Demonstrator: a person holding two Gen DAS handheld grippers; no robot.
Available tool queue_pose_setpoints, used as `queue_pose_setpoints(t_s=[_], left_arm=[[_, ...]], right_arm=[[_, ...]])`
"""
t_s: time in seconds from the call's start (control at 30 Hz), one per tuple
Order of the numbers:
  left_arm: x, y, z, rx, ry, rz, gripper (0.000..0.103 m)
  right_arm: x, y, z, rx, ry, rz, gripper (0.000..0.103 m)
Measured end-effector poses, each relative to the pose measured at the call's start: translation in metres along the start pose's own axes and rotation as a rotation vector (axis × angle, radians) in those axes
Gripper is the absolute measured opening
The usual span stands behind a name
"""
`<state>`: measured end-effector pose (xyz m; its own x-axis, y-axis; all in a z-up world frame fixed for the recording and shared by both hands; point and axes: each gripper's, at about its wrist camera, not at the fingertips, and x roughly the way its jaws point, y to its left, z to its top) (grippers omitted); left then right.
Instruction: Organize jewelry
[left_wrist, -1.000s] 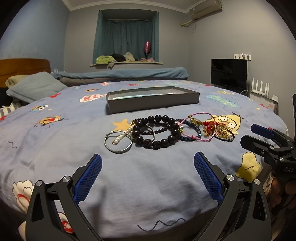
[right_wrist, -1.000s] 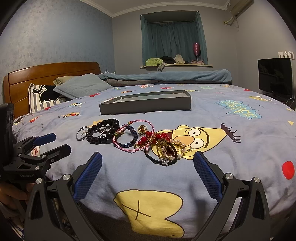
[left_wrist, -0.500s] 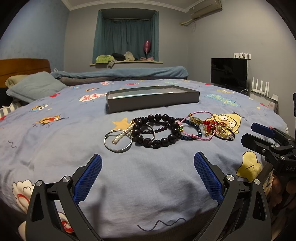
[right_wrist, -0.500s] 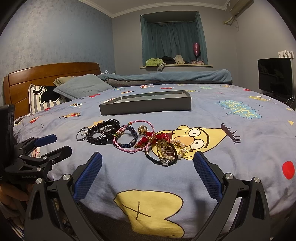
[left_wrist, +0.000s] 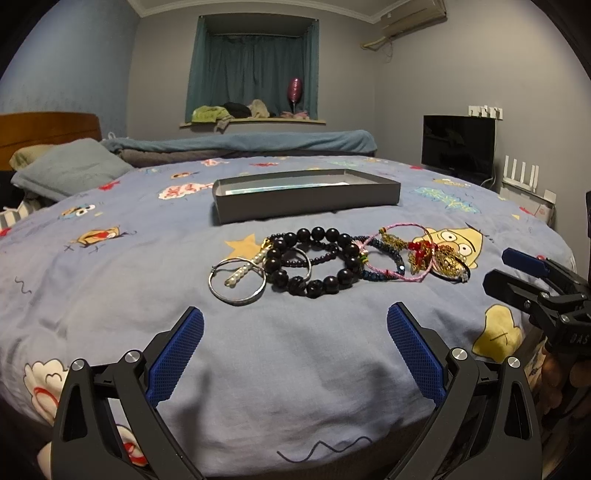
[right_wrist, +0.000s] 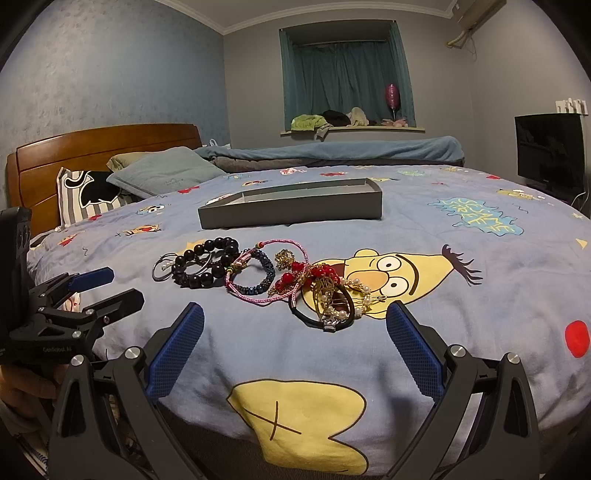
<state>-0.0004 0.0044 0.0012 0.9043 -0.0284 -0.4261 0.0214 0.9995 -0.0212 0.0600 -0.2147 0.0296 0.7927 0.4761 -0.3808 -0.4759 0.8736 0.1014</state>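
Note:
A heap of jewelry lies on the blue cartoon bedspread: a silver bangle (left_wrist: 236, 284), a black bead bracelet (left_wrist: 314, 262), a dark blue braided bracelet (right_wrist: 256, 275), a pink cord loop (right_wrist: 266, 273), red beads with gold chains (right_wrist: 314, 275) and a black band (right_wrist: 323, 317). A shallow grey box (left_wrist: 306, 195) lies open behind the heap, also in the right wrist view (right_wrist: 291, 208). My left gripper (left_wrist: 295, 350) is open and empty, short of the bangle. My right gripper (right_wrist: 295, 350) is open and empty, short of the black band.
Pillows (right_wrist: 162, 173) and a wooden headboard (right_wrist: 99, 147) are at the far left. A folded blue blanket (left_wrist: 240, 142) lies behind the box. A black monitor (left_wrist: 458, 144) stands at the right. The bed edge is just below both grippers.
Both grippers have barely shifted; the jewelry and box lie as before.

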Motion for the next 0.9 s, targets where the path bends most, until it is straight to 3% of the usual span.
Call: queue_pose_setpoints(t_s=[0.27, 0.43, 0.57, 0.73, 0.9], left_arm=[[0.014, 0.020, 0.016, -0.030, 0.027, 0.007, 0.099], [0.033, 0.038, 0.027, -0.016, 0.084, 0.096, 0.099], [0.044, 0.050, 0.031, -0.025, 0.115, 0.095, 0.099], [0.060, 0.052, 0.032, -0.001, 0.163, 0.067, 0.098], [0.070, 0.051, 0.033, 0.027, 0.187, 0.051, 0.097]], right_arm=[[0.009, -0.005, 0.008, 0.007, 0.022, 0.004, 0.097], [0.016, -0.011, 0.015, 0.019, 0.063, 0.020, 0.097], [0.023, -0.010, 0.021, -0.014, 0.075, 0.000, 0.078], [0.037, -0.011, 0.023, -0.044, 0.116, -0.023, 0.072], [0.046, -0.017, 0.022, -0.043, 0.148, -0.049, 0.052]])
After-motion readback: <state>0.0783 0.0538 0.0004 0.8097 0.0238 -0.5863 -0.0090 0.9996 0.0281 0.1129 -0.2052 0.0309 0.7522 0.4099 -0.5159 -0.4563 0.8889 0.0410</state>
